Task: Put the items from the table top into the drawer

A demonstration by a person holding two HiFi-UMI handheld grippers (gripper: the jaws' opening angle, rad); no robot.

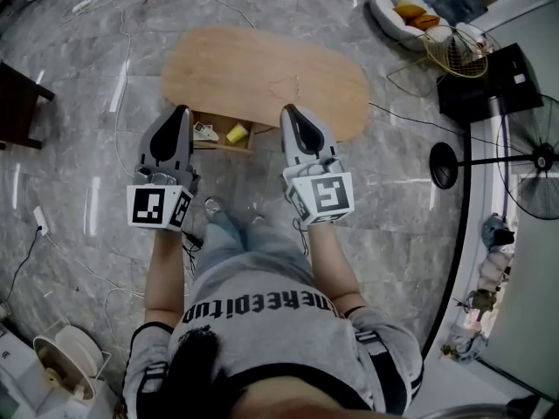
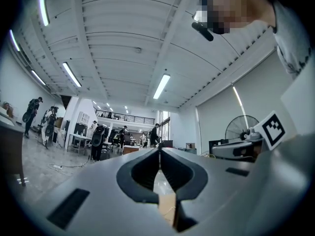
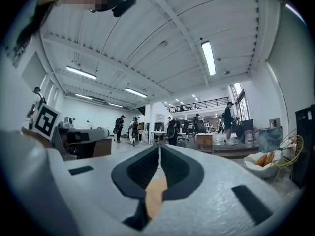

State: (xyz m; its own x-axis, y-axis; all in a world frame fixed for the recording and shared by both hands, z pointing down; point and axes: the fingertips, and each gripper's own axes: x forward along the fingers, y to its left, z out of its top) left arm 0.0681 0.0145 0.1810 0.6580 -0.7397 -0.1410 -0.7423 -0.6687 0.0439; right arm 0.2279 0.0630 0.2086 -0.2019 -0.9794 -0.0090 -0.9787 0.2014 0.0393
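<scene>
The oval wooden table top lies bare below me. Under its near edge the drawer stands pulled out, with a yellow item and a small white item inside. My left gripper hovers over the drawer's left end, jaws shut and empty. My right gripper hangs just right of the drawer at the table's near edge, also shut with nothing between the pads. Both gripper views look level across the room, and the left gripper and the right gripper each show their tips closed together.
Cables trail over the marble floor around the table. At the right are a pet bed, a wire basket, a black box and a standing fan. A dark piece of furniture stands at the left. People stand far off.
</scene>
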